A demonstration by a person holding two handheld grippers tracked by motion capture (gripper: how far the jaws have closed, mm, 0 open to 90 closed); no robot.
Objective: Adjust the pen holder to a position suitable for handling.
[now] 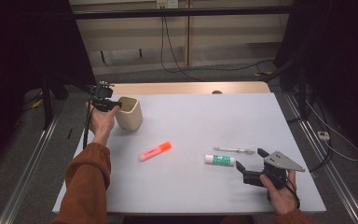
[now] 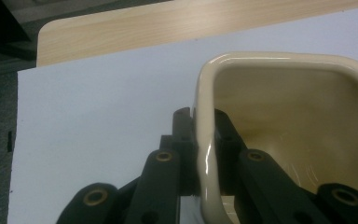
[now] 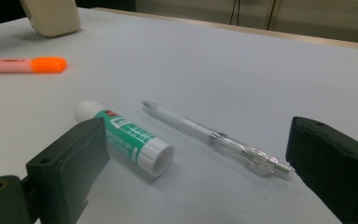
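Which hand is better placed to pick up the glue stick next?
Right. The right tool stands open beside the glue stick, as the right gripper view shows, while the left tool is shut on the cup wall.

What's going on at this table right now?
A person holds a gripper in each hand. The left gripper is clamped on the wall of a cream cup, one jaw inside and one outside. The right gripper rests open near a glue stick and a pen. An orange highlighter lies mid-table.
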